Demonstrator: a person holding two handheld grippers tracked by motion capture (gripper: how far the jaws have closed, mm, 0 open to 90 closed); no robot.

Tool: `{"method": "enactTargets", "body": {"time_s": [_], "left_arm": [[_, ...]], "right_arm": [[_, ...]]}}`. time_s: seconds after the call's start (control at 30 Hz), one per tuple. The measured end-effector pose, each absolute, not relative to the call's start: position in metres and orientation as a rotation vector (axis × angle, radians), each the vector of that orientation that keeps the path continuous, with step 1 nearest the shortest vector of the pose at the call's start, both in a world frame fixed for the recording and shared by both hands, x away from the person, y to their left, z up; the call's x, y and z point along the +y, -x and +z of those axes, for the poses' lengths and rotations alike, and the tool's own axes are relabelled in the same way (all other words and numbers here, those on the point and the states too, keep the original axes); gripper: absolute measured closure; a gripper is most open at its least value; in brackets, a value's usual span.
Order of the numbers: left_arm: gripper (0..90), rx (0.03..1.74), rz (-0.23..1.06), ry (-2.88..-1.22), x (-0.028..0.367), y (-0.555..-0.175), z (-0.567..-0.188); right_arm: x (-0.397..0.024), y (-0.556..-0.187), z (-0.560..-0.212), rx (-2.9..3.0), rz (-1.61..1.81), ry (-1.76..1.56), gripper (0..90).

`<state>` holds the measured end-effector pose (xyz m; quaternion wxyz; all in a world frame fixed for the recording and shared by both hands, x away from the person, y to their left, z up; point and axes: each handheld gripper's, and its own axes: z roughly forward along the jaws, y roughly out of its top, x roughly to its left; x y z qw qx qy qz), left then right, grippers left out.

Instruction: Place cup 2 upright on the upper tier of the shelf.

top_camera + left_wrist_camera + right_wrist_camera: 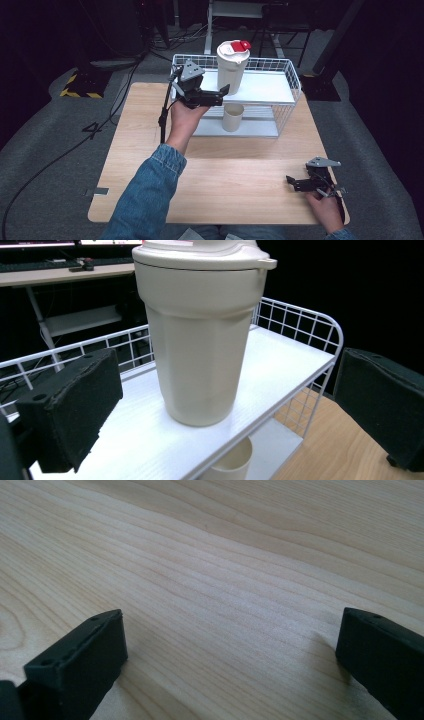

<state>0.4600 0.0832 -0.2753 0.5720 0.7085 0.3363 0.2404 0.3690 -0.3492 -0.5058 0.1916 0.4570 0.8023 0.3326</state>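
The room is dark around a light wooden counter (pixel 220 185), with black cables on the grey floor and a desk behind. At the far edge of the counter stands a white wire rack (pixel 287 82) with two levels. On its upper shelf (pixel 280 365), near the left end, stands a tall cream tumbler (pixel 231 67) with a lid and a red flip cap (pixel 240 46). It is upright and nothing grips it.

The left claw (pixel 224 93) is raised to the height of the upper shelf and points at the tumbler. In the left gripper view its two black jaws are wide apart, one at each side of the tumbler (pixel 200 340), and they are not touching it. I judge that the step in hand is the approach for a grasp. The next move calls for going a little more forward so that the body of the tumbler comes between the pads, and then closing on it below the lid, without pushing it over.

The right claw (pixel 295 184) rests low near the near right corner of the counter, with its jaws open and nothing between them but bare wood (pixel 225 580).

I count one tumbler, one rack, two claws, and one small cream cup (pixel 232 117) on the lower level, just under the tumbler.
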Motion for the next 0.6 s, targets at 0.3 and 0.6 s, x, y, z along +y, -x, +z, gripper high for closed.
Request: {"method": "enactTargets", "body": {"time_s": [0.3,0.6], "left_arm": [[0.0,0.779,0.576,-1.656,0.109,-0.431,-0.273],[0.0,0.802,0.617,-1.684,0.139,-0.403,-0.286]], "right_arm": [[-0.347,-0.371,-0.506,2.259,0.935,-1.273,0.2],[-0.347,-0.371,-0.506,2.258,0.935,-1.272,0.2]]}}
